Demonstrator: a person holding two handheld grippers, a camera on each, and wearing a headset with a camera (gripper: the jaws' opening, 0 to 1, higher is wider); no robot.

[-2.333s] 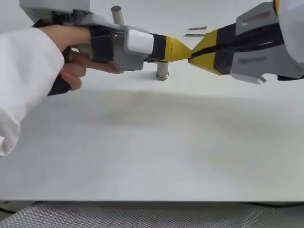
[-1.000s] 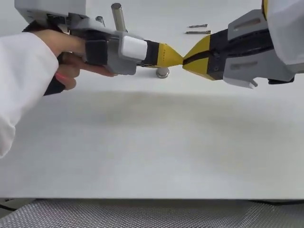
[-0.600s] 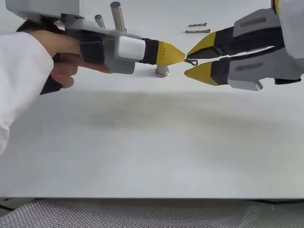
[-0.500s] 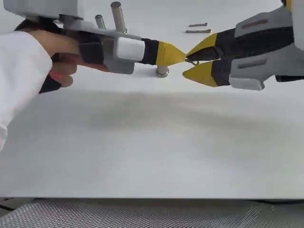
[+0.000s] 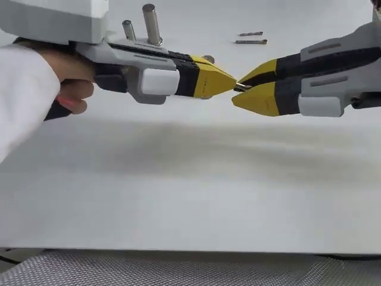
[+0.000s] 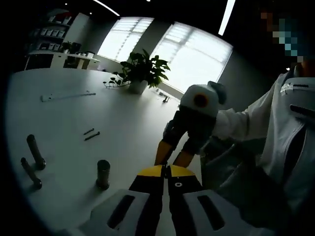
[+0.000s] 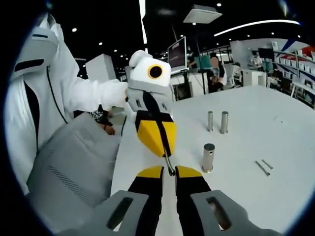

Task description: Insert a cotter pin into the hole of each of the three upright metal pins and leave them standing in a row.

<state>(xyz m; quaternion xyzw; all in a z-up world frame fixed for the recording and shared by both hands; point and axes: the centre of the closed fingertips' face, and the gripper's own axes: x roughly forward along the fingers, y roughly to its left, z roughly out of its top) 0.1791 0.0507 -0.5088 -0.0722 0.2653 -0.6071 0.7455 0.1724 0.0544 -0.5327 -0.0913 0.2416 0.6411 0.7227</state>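
- The thin silver cotter pin (image 7: 169,164) is hanging in mid-air between both tools, clear of any hole.
- The left gripper (image 6: 166,170) is clamping it, jaws together; the right gripper (image 7: 170,173) is bracketing its other end with a narrow gap, so I cannot tell if it is gripping.
- The nearest upright grey metal pin (image 7: 208,157) and 2 more upright pins (image 7: 224,122) behind it are standing, seemingly unpinned.
- 2 spare cotter pins (image 5: 250,41) are lying on the white tabletop (image 5: 190,179).
- Judging: 0 of 3 insertions are looking done.
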